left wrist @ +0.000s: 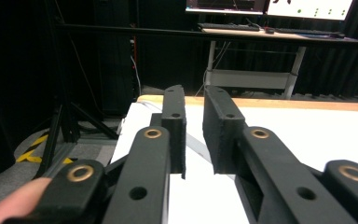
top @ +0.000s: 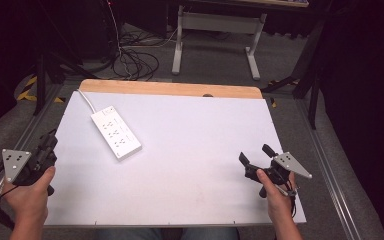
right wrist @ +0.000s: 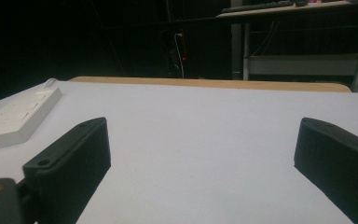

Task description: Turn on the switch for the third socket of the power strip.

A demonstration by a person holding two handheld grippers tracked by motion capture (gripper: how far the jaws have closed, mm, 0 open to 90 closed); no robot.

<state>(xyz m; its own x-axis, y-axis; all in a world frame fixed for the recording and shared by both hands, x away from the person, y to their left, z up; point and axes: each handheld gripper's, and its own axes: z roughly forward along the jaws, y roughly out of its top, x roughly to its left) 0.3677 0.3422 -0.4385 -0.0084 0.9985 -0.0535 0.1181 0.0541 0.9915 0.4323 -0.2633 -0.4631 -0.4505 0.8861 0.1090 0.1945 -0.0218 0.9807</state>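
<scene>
A white power strip (top: pixel 116 132) lies flat on the white table (top: pixel 190 165), left of the middle, with its cord (top: pixel 86 98) running to the far left corner. It also shows at the left of the right gripper view (right wrist: pixel 18 116). My left gripper (top: pixel 50 139) is held at the table's left edge, well short of the strip. Its jaws (left wrist: pixel 195 93) stand a narrow gap apart with nothing between them. My right gripper (top: pixel 255 153) hovers low over the table's near right part. It is wide open and empty (right wrist: pixel 203 135).
A wooden strip (top: pixel 170 89) runs along the table's far edge. Beyond it stand a white desk frame (top: pixel 215 25) and loose cables on the floor (top: pixel 135 60). Metal rails run along both sides of the table, and black curtains surround the area.
</scene>
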